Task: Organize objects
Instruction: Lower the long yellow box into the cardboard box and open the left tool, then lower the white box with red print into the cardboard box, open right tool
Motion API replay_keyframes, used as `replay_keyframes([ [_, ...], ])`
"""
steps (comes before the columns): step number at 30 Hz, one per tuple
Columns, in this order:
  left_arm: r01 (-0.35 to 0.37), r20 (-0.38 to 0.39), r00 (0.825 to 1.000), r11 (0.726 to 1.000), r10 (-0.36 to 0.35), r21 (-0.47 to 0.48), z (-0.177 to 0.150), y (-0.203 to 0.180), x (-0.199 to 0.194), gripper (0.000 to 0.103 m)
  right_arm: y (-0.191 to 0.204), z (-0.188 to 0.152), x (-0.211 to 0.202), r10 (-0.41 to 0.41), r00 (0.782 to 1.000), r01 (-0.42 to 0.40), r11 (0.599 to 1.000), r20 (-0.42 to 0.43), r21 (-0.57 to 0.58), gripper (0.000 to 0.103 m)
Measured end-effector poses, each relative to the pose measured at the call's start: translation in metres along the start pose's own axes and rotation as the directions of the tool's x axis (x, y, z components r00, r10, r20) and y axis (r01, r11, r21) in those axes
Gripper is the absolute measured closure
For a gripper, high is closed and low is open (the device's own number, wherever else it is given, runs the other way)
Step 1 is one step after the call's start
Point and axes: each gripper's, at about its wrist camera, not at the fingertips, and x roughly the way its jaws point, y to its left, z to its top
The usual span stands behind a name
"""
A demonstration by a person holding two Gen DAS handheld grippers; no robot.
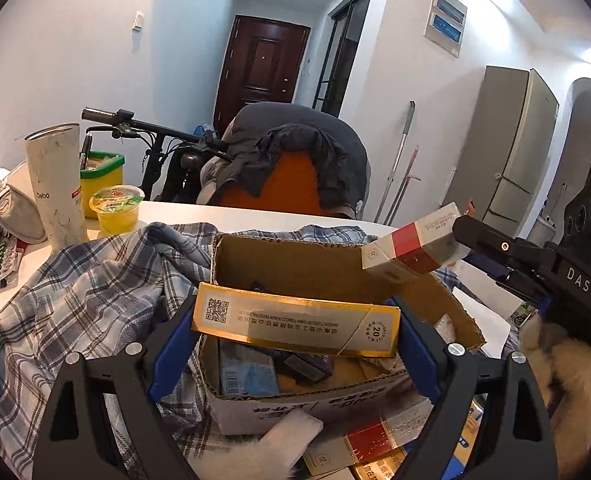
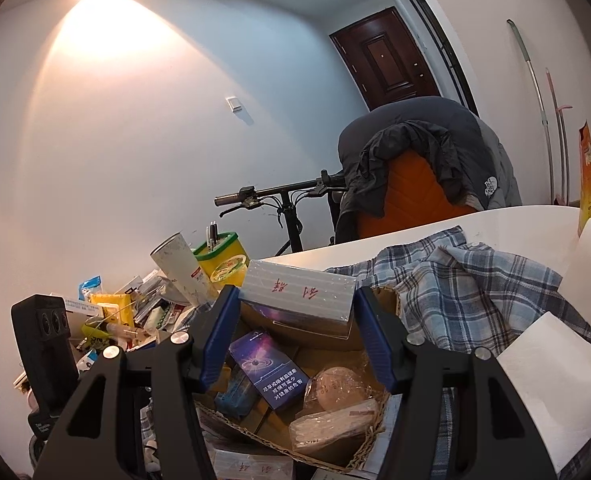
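Observation:
An open cardboard box (image 1: 295, 264) sits on a plaid shirt on the white table. My left gripper (image 1: 295, 336) hangs just above it, shut lengthwise on a gold cigarette pack (image 1: 295, 322), blue pads pressing both ends. My right gripper (image 1: 451, 246) comes in from the right at the box's far right corner, shut on a white-and-red cigarette pack (image 1: 411, 240). In the right wrist view that pack (image 2: 299, 288) sits between the pads of the right gripper (image 2: 297, 308), over the box (image 2: 255, 436). Inside lie a purple pack (image 2: 269, 368) and wrapped items.
The plaid shirt (image 1: 87, 280) spreads around the box. A marbled tumbler (image 1: 55, 184), a jelly cup (image 1: 115, 208) and a yellow tub (image 1: 101, 176) stand at the left. More packs (image 1: 367, 440) lie before the box. A paper roll (image 2: 555, 384) is right; a jacket-draped chair (image 1: 295, 168) stands behind.

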Motion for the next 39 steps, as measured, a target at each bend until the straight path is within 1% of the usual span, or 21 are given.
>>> replay_keyframes([
  [2,0.003,-0.004,1.0,1.0,-0.003,0.002,0.0,-0.001,-0.001,0.01,-0.002,0.0,-0.001,0.001,1.0,-0.001,1.0,0.002,0.006,0.045],
  [3,0.003,-0.003,1.0,1.0,-0.003,0.004,0.001,-0.001,-0.001,0.001,-0.003,0.001,-0.001,0.0,1.0,0.0,1.0,0.003,0.009,0.045],
  [4,-0.003,0.006,1.0,1.0,0.003,0.005,0.001,-0.002,-0.003,0.0,-0.003,0.001,-0.001,-0.002,1.0,0.002,1.0,0.003,0.011,0.045],
  [10,-0.039,0.057,0.998,0.999,0.037,0.036,0.005,-0.008,-0.016,0.0,-0.003,0.0,0.001,-0.013,1.0,0.013,1.0,0.0,0.001,0.045],
  [14,-0.06,0.106,0.993,0.998,0.056,0.032,0.007,-0.007,-0.026,0.0,-0.002,-0.001,0.003,-0.029,1.0,0.029,0.999,-0.003,-0.019,0.045],
  [17,-0.074,0.132,0.989,0.997,0.07,0.027,0.01,-0.004,-0.031,0.0,0.0,-0.002,0.005,-0.057,0.998,0.057,0.997,-0.005,-0.043,0.045],
  [21,-0.089,0.141,0.986,0.996,0.084,0.028,0.011,-0.004,-0.034,0.0,0.001,-0.003,0.006,-0.077,0.997,0.076,0.995,-0.01,-0.058,0.045],
  [28,-0.08,0.134,0.988,0.997,0.077,0.02,0.012,-0.002,-0.036,0.0,-0.003,-0.006,0.012,-0.118,0.993,0.116,0.992,-0.032,-0.056,0.043],
  [29,-0.078,0.134,0.988,0.997,0.074,0.019,0.012,-0.002,-0.036,0.0,-0.005,-0.006,0.013,-0.119,0.992,0.118,0.992,-0.034,-0.046,0.041],
  [31,-0.075,0.138,0.988,0.997,0.073,0.013,0.013,-0.001,-0.037,0.0,-0.008,-0.006,0.012,-0.118,0.993,0.117,0.993,-0.033,-0.02,0.03],
  [35,-0.061,0.141,0.988,0.998,0.06,0.004,0.014,0.002,-0.039,0.0,-0.009,-0.004,0.006,-0.111,0.994,0.111,0.994,-0.01,0.003,0.021],
  [36,-0.058,0.141,0.988,0.998,0.057,0.002,0.014,0.002,-0.04,0.0,-0.009,-0.004,0.005,-0.116,0.993,0.116,0.993,-0.002,0.006,0.015],
  [37,-0.054,0.14,0.989,0.999,0.053,0.001,0.014,0.003,-0.04,0.0,-0.01,-0.004,0.004,-0.119,0.993,0.119,0.993,0.006,0.009,0.012],
  [39,-0.043,0.136,0.99,0.999,0.043,-0.002,0.015,0.004,-0.04,0.0,-0.011,-0.003,0.002,-0.118,0.993,0.118,0.993,0.011,0.019,0.011],
])
